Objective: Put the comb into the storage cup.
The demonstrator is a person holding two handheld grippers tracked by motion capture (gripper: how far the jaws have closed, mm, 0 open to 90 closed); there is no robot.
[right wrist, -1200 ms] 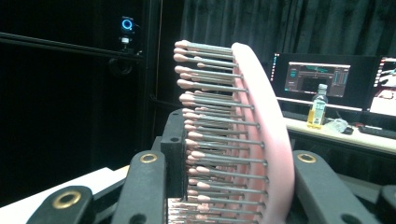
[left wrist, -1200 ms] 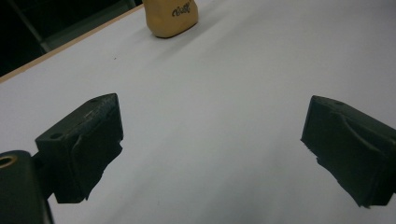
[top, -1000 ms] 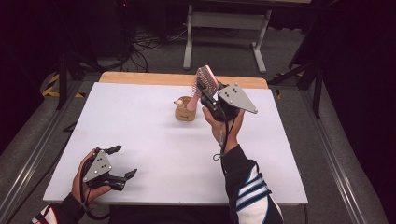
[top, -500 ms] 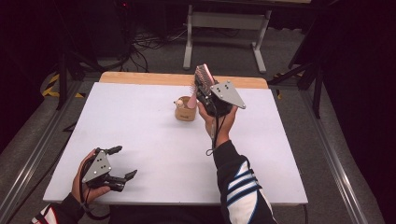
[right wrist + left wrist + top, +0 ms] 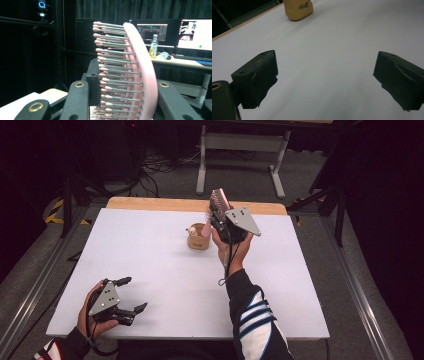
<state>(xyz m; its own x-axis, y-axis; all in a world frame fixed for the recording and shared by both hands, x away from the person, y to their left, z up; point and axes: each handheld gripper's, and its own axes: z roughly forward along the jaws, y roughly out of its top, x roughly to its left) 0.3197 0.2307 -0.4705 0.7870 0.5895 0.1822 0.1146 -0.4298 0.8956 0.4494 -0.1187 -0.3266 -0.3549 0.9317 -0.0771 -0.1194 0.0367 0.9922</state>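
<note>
Clearly the thing that matters is the pink hairbrush (image 5: 218,200), which we see held up in the air above the far part of the tabletop (image 5: 150,265), just beside and a little above the small tan holder (image 5: 198,238). The right gripper (image 5: 220,215) has its jaws closed on the head of the brush: in the right gripper view the pink back (image 5: 143,75) lies against one jaw and the bristles (image 5: 112,72) press toward the other, so the grip goes across the flat of the head. We judge that this hold is chosen to keep the brush from turning while it is carried. Its long axis stands nearly upright, leaning slightly, with the rounded top of the head pointing up and away from the person; the bristles face to the left in the right gripper view. The handle end seems to point down toward the holder, but it is hidden by the gripper, so we cannot tell if it touches the cup. The holder also carries some small thing with a pale round top, too small to name. The left gripper (image 5: 127,295) rests low at the near left corner of the tabletop, well apart from the brush, with its jaws wide and nothing between them, probably waiting.
</note>
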